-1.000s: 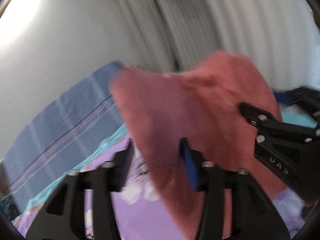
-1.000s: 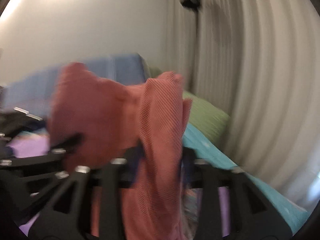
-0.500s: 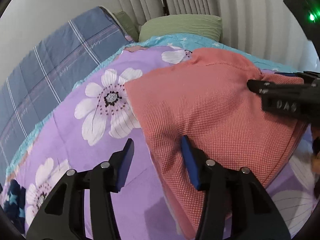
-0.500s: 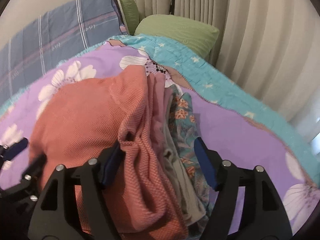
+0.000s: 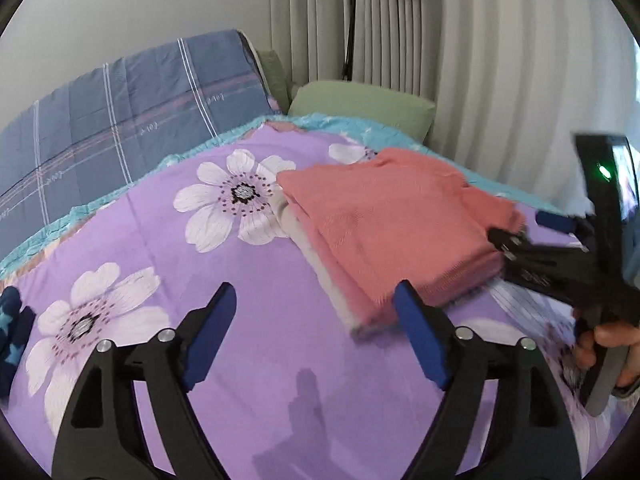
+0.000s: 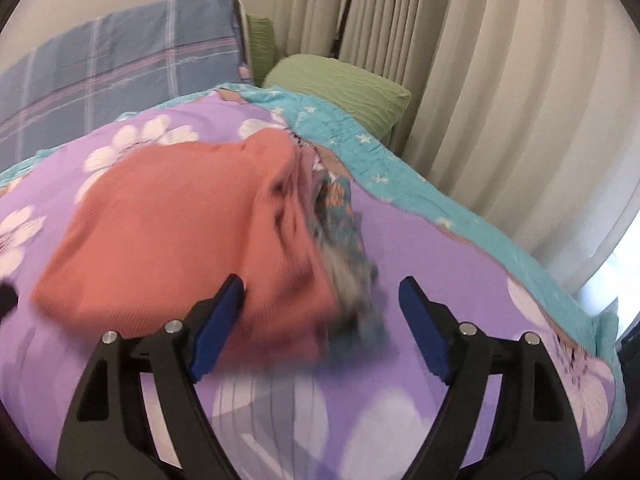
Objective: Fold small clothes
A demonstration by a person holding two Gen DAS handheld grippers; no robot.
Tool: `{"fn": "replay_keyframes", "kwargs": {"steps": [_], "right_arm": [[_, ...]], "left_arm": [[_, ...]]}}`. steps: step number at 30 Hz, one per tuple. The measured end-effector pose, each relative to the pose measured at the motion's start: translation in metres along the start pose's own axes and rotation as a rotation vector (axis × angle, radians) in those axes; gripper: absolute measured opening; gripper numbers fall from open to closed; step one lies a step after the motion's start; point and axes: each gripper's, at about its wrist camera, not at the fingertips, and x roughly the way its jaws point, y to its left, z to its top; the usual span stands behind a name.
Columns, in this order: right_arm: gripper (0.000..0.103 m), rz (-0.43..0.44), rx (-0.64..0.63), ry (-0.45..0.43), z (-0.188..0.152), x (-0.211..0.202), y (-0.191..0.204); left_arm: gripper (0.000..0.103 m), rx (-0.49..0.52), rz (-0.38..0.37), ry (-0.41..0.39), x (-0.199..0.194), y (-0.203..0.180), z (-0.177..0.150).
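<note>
A salmon-pink folded garment (image 5: 392, 228) lies on top of a small stack of folded clothes on the purple flowered bedspread (image 5: 256, 360). My left gripper (image 5: 314, 300) hovers just in front of the stack's near left corner. Its jaws are opening with only bedspread between them. In the right wrist view the pink garment (image 6: 180, 232) covers a floral-print garment (image 6: 344, 216) at the stack's right edge. My right gripper (image 6: 320, 286) is opening too. The stack's near corner sits between its fingers, and the pads do not press on it. The right gripper (image 5: 524, 228) also shows at the stack's right end.
A blue plaid quilt (image 5: 120, 120) and a green pillow (image 5: 360, 104) lie at the head of the bed, with curtains (image 5: 480, 60) behind. A teal blanket edge (image 6: 400, 176) runs along the right. A dark star-print cloth (image 5: 12, 328) sits far left. A hand (image 5: 608, 340) holds the right gripper.
The pink garment came down from the air onto the stack on the bed. Both grippers let go of it, opened wider and drew back toward its near edge.
</note>
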Motion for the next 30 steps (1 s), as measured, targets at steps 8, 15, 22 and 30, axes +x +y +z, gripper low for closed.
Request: {"fn": "replay_keyframes", "kwargs": {"steps": [8,15,22,30], "right_arm": [[0.081,0.097,0.013,-0.143,-0.07,-0.146,-0.016],[0.085,0.122,0.095,-0.277,-0.104,-0.252,-0.023],[0.085,0.135,0.118,-0.312,-0.112,-0.305,-0.021],[0.087,0.135,0.108,-0.309,-0.126,-0.338,-0.005]], "left_arm": [[0.102,-0.084,-0.081,-0.057,-0.086,-0.006,-0.022],[0.102,-0.063,-0.061,-0.149,-0.173,-0.028,-0.038],[0.102,0.031,-0.009,-0.242,-0.24,-0.047,-0.056],[0.102,0.04,0.005,-0.283,-0.288,-0.05,-0.081]]}}
